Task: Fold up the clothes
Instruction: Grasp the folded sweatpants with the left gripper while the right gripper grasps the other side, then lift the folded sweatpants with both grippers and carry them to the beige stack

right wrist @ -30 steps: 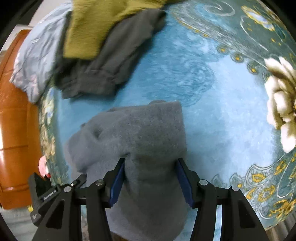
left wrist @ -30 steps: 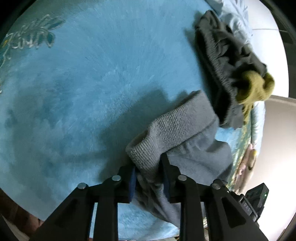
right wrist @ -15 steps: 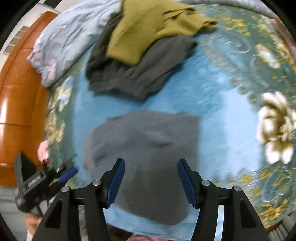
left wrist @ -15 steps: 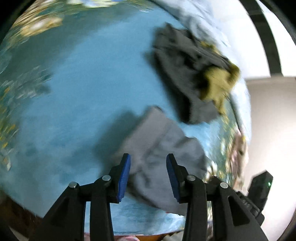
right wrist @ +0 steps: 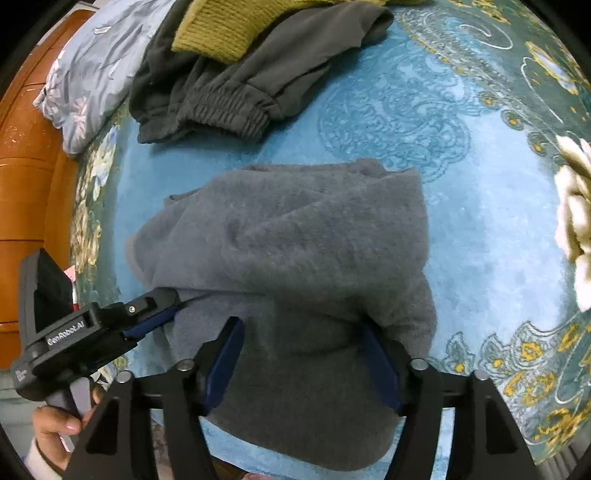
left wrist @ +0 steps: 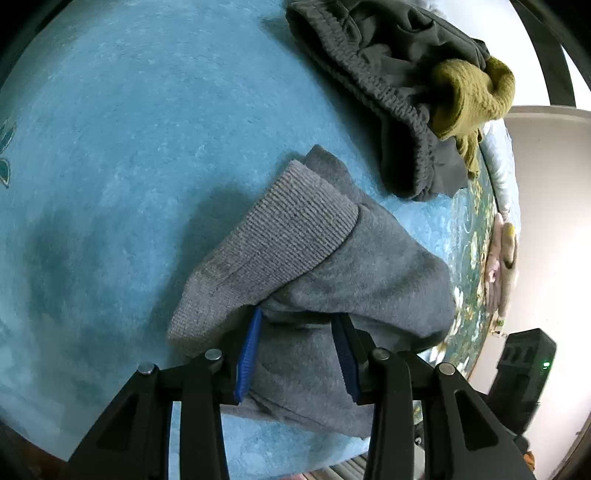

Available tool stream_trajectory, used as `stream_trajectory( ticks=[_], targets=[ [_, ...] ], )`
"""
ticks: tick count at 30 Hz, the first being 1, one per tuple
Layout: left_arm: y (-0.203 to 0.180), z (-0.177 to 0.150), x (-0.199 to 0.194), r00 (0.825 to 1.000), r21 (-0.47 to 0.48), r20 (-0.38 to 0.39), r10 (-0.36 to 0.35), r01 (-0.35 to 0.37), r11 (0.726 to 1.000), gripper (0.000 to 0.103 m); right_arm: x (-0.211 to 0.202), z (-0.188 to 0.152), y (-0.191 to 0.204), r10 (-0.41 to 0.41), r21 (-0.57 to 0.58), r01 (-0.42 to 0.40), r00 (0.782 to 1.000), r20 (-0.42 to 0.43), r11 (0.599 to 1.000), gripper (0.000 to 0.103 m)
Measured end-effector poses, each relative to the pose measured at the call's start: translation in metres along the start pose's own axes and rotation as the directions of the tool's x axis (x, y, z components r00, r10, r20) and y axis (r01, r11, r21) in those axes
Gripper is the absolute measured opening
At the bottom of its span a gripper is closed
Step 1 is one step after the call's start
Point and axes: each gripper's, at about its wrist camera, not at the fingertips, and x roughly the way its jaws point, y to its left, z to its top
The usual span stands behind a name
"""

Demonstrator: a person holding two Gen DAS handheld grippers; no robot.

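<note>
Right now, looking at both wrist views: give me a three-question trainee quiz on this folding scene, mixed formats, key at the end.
1. True or false: the olive knit sweater lies on top of the dark grey sweatpants.
2. Multiple choice: the jaws of the left gripper and right gripper are A) both shut on cloth, B) both open around the grey sweater, C) one open, one shut.
3. Fill in: the ribbed band in the left wrist view belongs to the ____ sweater.

Key: 1 true; 2 B; 3 grey.
</note>
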Motion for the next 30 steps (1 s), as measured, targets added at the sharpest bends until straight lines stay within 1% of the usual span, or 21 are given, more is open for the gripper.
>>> stream_trajectory(
  ticks=[1, 2, 3, 4, 5, 6, 7, 9, 11, 13, 15, 17, 19, 22, 24, 26, 27, 28, 29, 30],
  targets=[
    [-0.001, 0.0, -0.005, 1.0, 0.004, 0.001, -0.008, 0.008, 1.0, 0.04, -0.003, 0.0, 0.0, 0.003, 0.005, -0.003, 1.0, -0.003, 1.0, 0.071],
    [-0.002, 0.0, -0.015, 1.0, 0.023, 0.022, -0.022, 0.021, 1.0, 0.04, -0.008, 0.0, 0.001, 0.009, 0.015, -0.009, 1.0, -0.007, 1.0, 0.071],
    [-0.003, -0.001, -0.026, 0.998, 0.042, 0.042, -0.036, 0.034, 0.999, 0.041, -0.017, 0.0, 0.001, 0.03, 0.028, -0.03, 1.0, 0.004, 0.999, 0.071],
    [-0.005, -0.002, -0.036, 0.997, 0.062, 0.063, -0.05, 0.047, 0.997, 0.042, -0.028, -0.002, -0.001, 0.058, 0.04, -0.059, 0.998, 0.034, 0.997, 0.071],
    [-0.005, -0.002, -0.045, 0.995, 0.079, 0.083, -0.057, 0.05, 0.996, 0.045, -0.036, -0.005, -0.005, 0.064, 0.05, -0.067, 0.996, 0.056, 0.996, 0.071],
    [-0.001, -0.001, -0.052, 0.994, 0.089, 0.1, -0.041, 0.032, 0.996, 0.053, -0.043, -0.007, -0.009, 0.07, 0.061, -0.075, 0.994, 0.079, 0.995, 0.071],
    [0.004, 0.0, -0.054, 0.994, 0.092, 0.106, -0.021, 0.011, 0.996, 0.057, -0.048, -0.009, -0.014, 0.07, 0.075, -0.077, 0.993, 0.094, 0.994, 0.071],
    [0.016, 0.005, -0.049, 0.996, 0.087, 0.084, 0.005, -0.013, 0.996, 0.057, -0.043, -0.011, -0.031, 0.066, 0.143, -0.077, 0.995, 0.076, 0.987, 0.071],
    [0.028, 0.008, -0.037, 0.999, 0.067, 0.042, 0.018, -0.021, 0.998, 0.06, -0.034, -0.012, -0.049, 0.08, 0.208, -0.089, 0.995, 0.053, 0.974, 0.071],
    [0.038, 0.008, -0.028, 1.0, 0.057, 0.006, -0.005, 0.005, 0.998, 0.067, -0.024, -0.011, -0.061, 0.106, 0.262, -0.113, 0.993, 0.041, 0.959, 0.071],
    [0.041, 0.011, -0.014, 0.998, 0.057, -0.033, -0.048, 0.05, 0.997, 0.071, -0.018, -0.009, -0.063, 0.116, 0.286, -0.123, 0.992, 0.042, 0.95, 0.072],
    [0.042, 0.013, -0.002, 0.994, 0.061, -0.07, -0.08, 0.084, 0.995, 0.071, -0.01, -0.008, -0.066, 0.131, 0.305, -0.137, 0.991, 0.039, 0.943, 0.075],
    [0.04, 0.015, 0.008, 0.991, 0.071, -0.094, -0.091, 0.098, 0.993, 0.071, -0.001, -0.007, -0.07, 0.146, 0.322, -0.151, 0.988, 0.04, 0.935, 0.077],
    [0.037, 0.017, 0.014, 0.992, 0.078, -0.098, -0.084, 0.092, 0.993, 0.071, 0.006, -0.005, -0.074, 0.159, 0.351, -0.16, 0.987, 0.033, 0.923, 0.078],
    [0.04, 0.019, 0.014, 0.99, 0.048, -0.097, -0.101, 0.106, 0.993, 0.07, 0.008, -0.003, -0.074, 0.158, 0.357, -0.157, 0.987, 0.026, 0.921, 0.078],
    [0.042, 0.019, 0.013, 0.99, 0.024, -0.093, -0.109, 0.112, 0.993, 0.065, 0.007, -0.001, -0.072, 0.146, 0.355, -0.143, 0.989, 0.017, 0.924, 0.078],
    [0.043, 0.018, 0.013, 0.99, 0.017, -0.092, -0.108, 0.11, 0.994, 0.061, 0.006, -0.001, -0.07, 0.141, 0.353, -0.137, 0.99, 0.014, 0.926, 0.078],
    [0.041, 0.017, 0.011, 0.991, 0.016, -0.089, -0.101, 0.103, 0.995, 0.058, 0.005, -0.001, -0.068, 0.136, 0.351, -0.131, 0.991, 0.012, 0.927, 0.076],
    [0.04, 0.016, 0.01, 0.992, 0.016, -0.087, -0.094, 0.096, 0.995, 0.056, 0.004, 0.0, -0.065, 0.13, 0.351, -0.124, 0.992, 0.007, 0.928, 0.072],
    [0.039, 0.015, 0.009, 0.993, 0.015, -0.085, -0.087, 0.089, 0.996, 0.052, 0.003, 0.0, -0.062, 0.123, 0.35, -0.117, 0.992, 0.003, 0.929, 0.069]
  ],
)
